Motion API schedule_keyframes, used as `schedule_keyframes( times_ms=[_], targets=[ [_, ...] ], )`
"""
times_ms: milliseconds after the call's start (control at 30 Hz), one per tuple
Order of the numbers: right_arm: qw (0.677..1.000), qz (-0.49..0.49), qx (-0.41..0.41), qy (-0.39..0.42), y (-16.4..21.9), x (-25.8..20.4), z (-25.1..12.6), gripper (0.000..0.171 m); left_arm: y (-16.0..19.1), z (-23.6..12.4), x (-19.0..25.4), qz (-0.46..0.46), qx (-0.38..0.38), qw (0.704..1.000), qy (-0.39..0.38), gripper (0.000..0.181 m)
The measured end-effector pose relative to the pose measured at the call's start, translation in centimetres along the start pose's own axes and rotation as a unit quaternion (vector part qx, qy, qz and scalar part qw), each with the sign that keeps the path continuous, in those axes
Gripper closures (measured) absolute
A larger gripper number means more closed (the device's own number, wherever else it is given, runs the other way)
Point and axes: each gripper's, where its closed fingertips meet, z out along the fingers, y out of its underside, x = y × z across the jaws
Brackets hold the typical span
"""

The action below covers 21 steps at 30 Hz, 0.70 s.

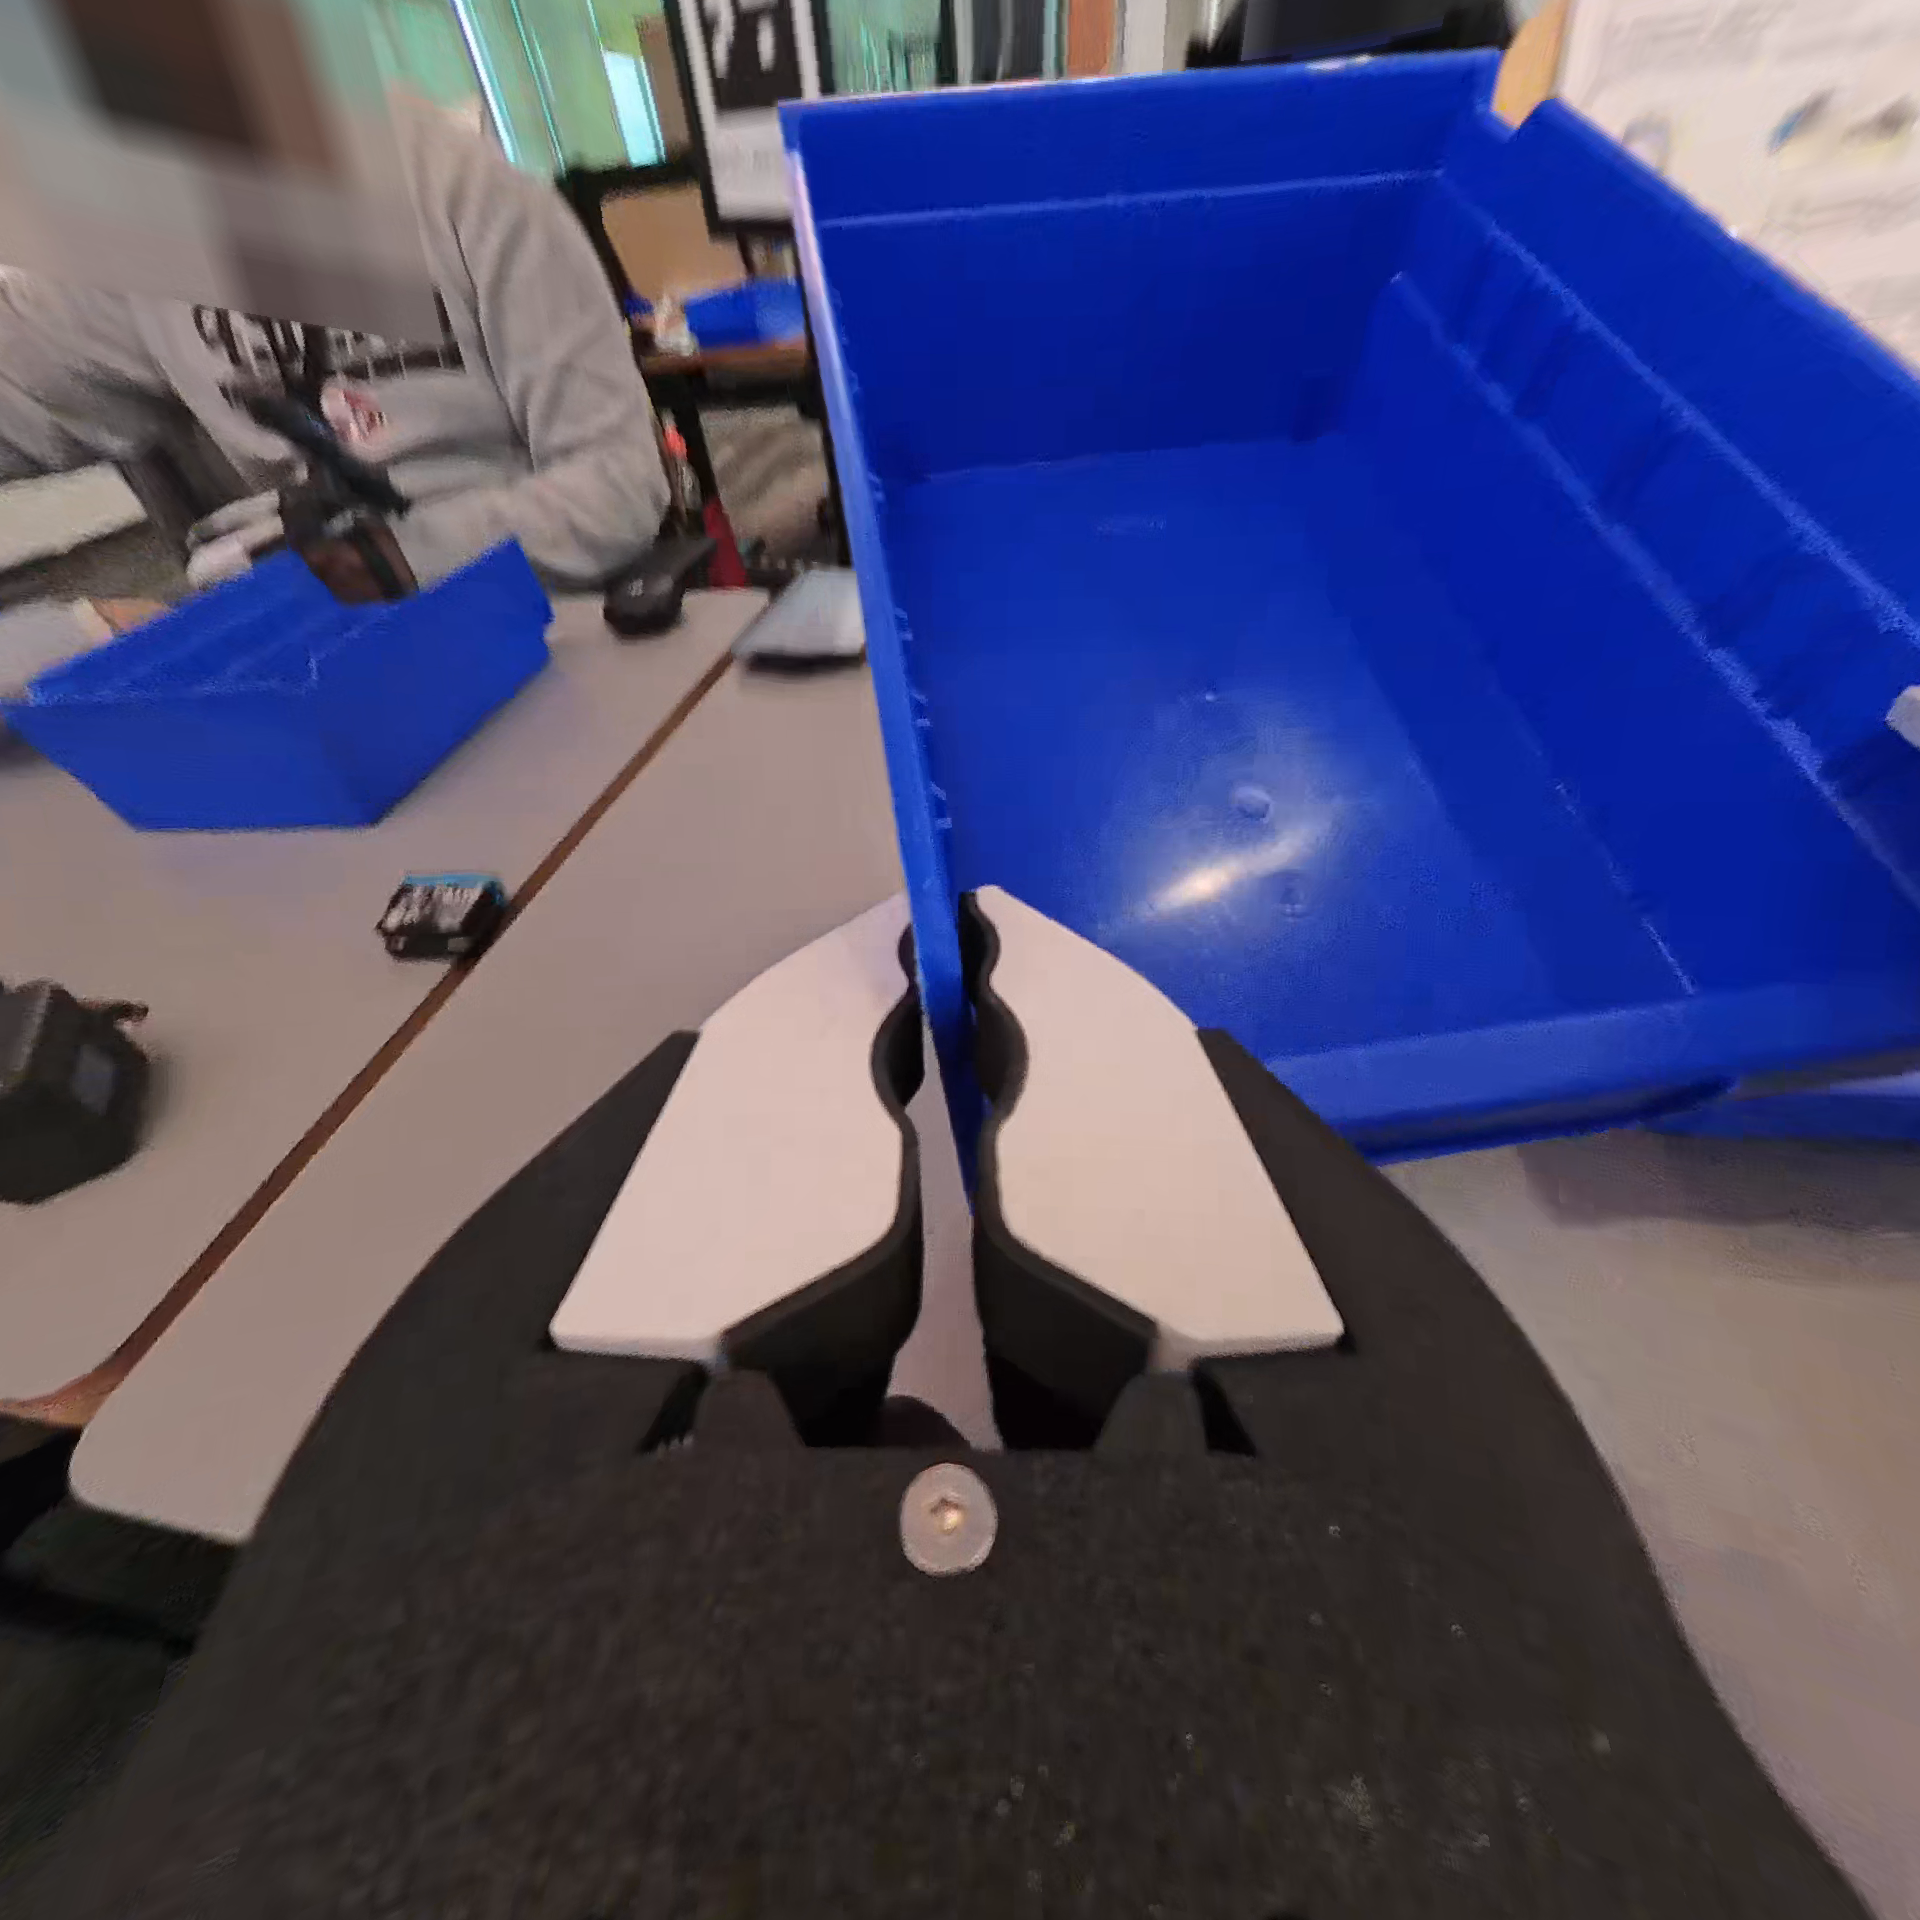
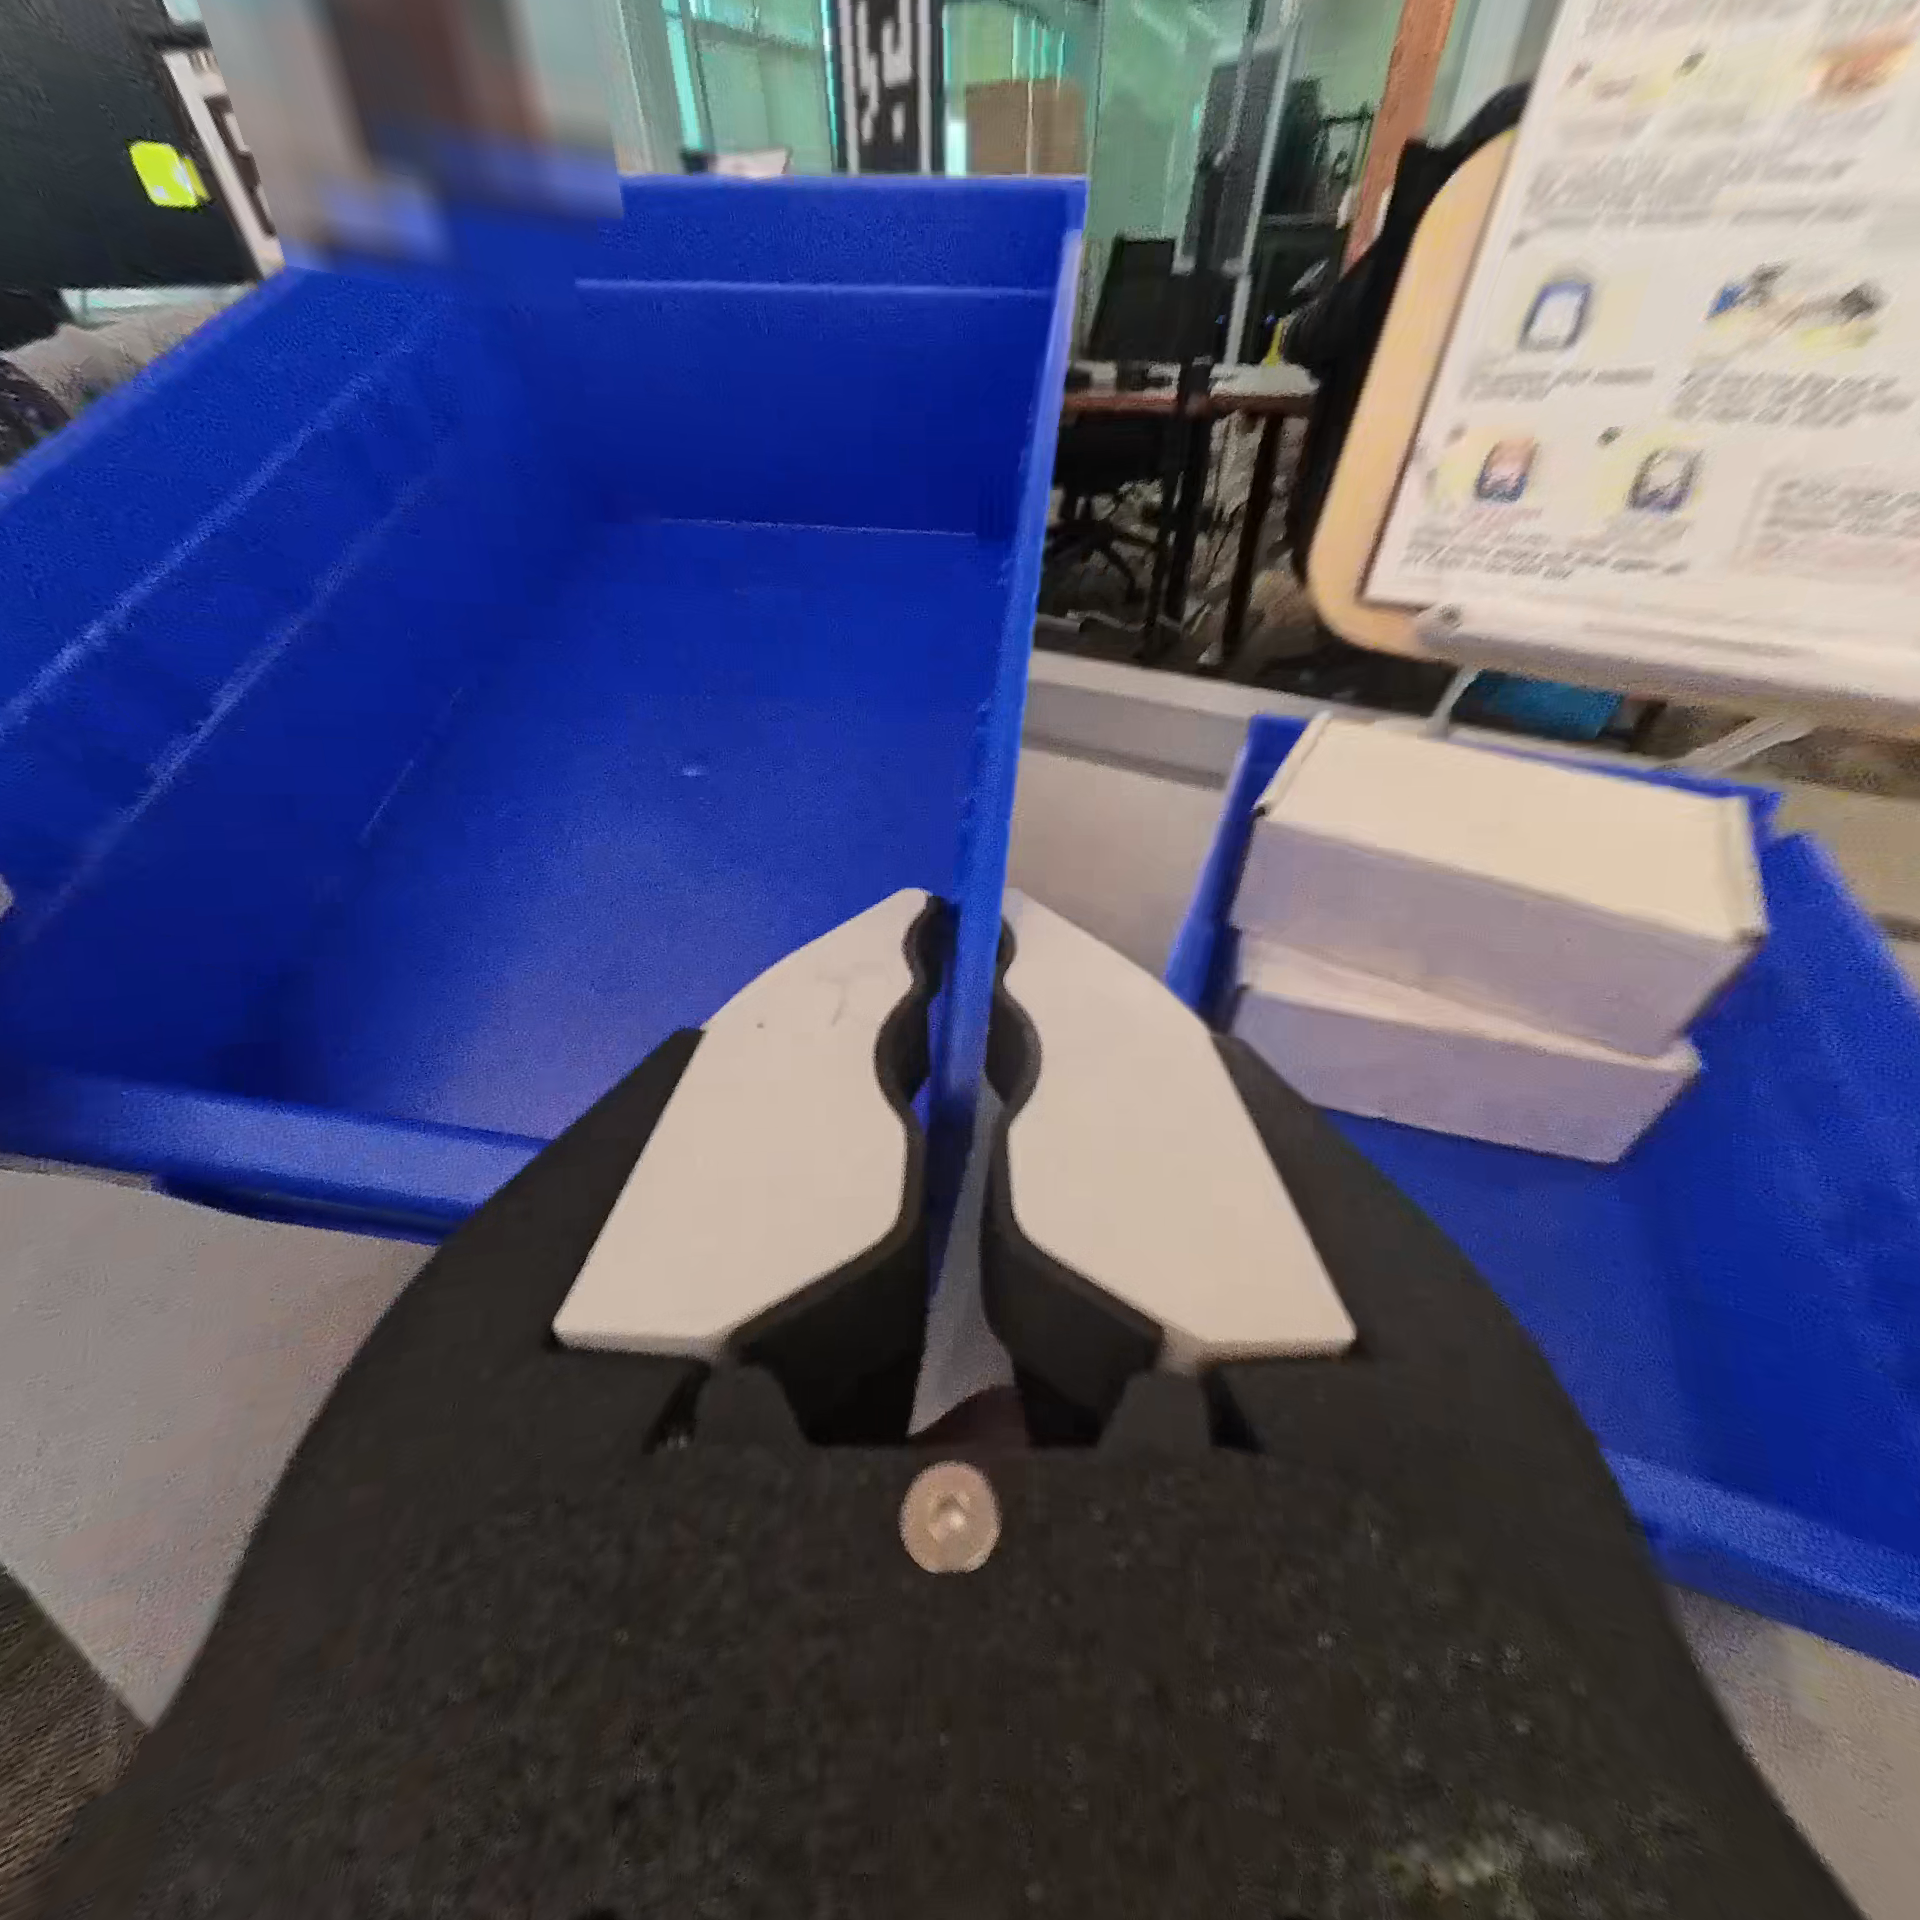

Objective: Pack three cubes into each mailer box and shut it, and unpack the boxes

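Note:
A large blue plastic bin (image 1: 1299,727) is empty and tilted up off the grey table. My left gripper (image 1: 943,914) is shut on the bin's left side wall. My right gripper (image 2: 971,920) is shut on the bin's (image 2: 520,727) right side wall. Two shut white mailer boxes (image 2: 1486,935) lie stacked in another blue bin (image 2: 1766,1351) to the right in the right wrist view. No cubes show in either view.
A second table to the left carries a smaller blue bin (image 1: 291,696), a small black item (image 1: 442,914) and a dark object (image 1: 62,1091); a person in a grey sweatshirt (image 1: 499,395) sits behind it. A poster board (image 2: 1662,343) stands at the back right. Spacing between my two grippers at the tips: around 20 centimeters.

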Motion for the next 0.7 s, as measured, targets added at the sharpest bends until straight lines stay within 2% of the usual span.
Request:
schedule_keyframes(
  times_ms=[100, 233, 367, 433, 533, 600, 700],
  targets=[
    [0.997, -0.036, 0.042, 0.049, -3.8, 6.8, -3.7, 0.166, -4.1, 0.3, 6.7, 0.027, 0.040, 0.998, 0.031, 0.178],
    [0.989, -0.047, 0.054, 0.133, -6.8, 19.3, -8.8, 0.166, -8.0, 1.7, 19.8, 0.033, 0.061, 0.991, 0.113, 0.177],
    [0.972, -0.050, 0.051, 0.222, -6.8, 33.4, -14.7, 0.166, -6.9, 3.7, 36.1, 0.030, 0.027, 0.980, 0.194, 0.175],
    [0.964, -0.040, 0.035, 0.261, -4.5, 40.2, -17.2, 0.167, -4.4, 4.3, 44.1, 0.034, -0.014, 0.973, 0.227, 0.174],
    [0.961, -0.013, -0.041, 0.273, 1.9, 49.3, -18.6, 0.166, -0.2, 4.0, 52.9, 0.095, -0.046, 0.965, 0.240, 0.174],
    [0.962, 0.046, -0.084, 0.256, 6.9, 53.1, -19.1, 0.167, 2.5, 3.9, 56.7, 0.121, -0.061, 0.957, 0.255, 0.174],
    [0.959, 0.078, -0.141, 0.231, 12.4, 55.7, -18.9, 0.166, 6.2, 4.3, 59.5, 0.129, -0.109, 0.948, 0.271, 0.171]
  ],
)
